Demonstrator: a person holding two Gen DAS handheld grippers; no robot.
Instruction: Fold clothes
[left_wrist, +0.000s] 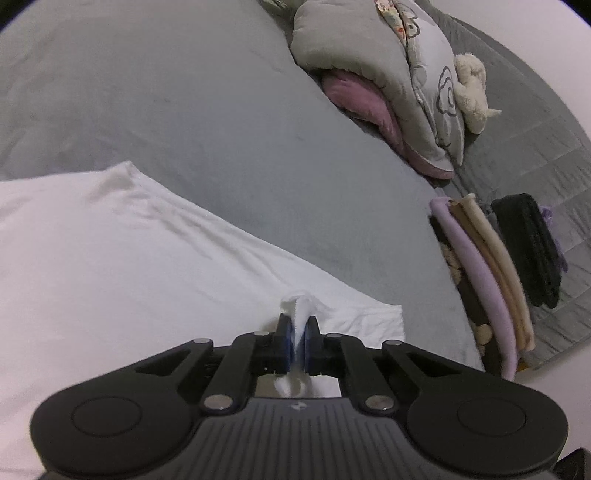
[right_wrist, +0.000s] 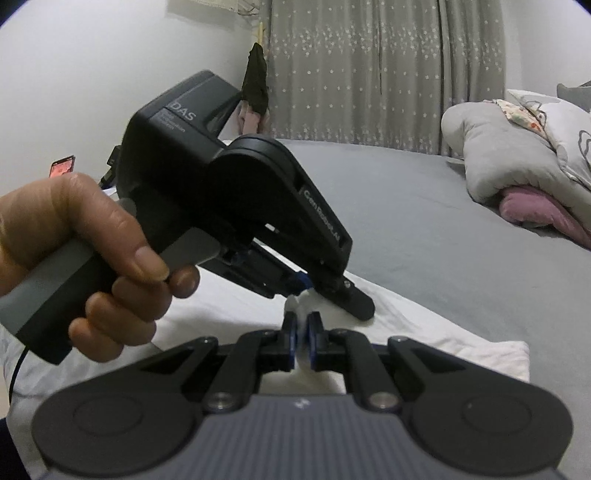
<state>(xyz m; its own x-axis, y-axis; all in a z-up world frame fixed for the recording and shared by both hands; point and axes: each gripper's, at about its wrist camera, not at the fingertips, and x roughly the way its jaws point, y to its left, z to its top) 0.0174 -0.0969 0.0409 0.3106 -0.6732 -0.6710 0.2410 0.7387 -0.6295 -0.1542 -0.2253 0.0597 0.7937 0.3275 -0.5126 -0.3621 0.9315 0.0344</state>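
A white garment (left_wrist: 110, 258) lies spread on the grey bed sheet (left_wrist: 221, 110). My left gripper (left_wrist: 298, 325) is shut on a bunched edge of the white garment near its right corner. In the right wrist view my right gripper (right_wrist: 302, 332) is shut on a fold of the same white garment (right_wrist: 424, 332). The left gripper (right_wrist: 314, 286), held in a hand (right_wrist: 92, 258), pinches the cloth just ahead of the right one. Both grips sit close together, low over the bed.
A stack of folded clothes (left_wrist: 487, 280) and a dark folded item (left_wrist: 528, 247) lie at the right bed edge. A rumpled grey duvet with a pink blanket (left_wrist: 369, 74) and a plush toy (left_wrist: 472, 92) lie behind. A curtain (right_wrist: 388, 74) hangs beyond.
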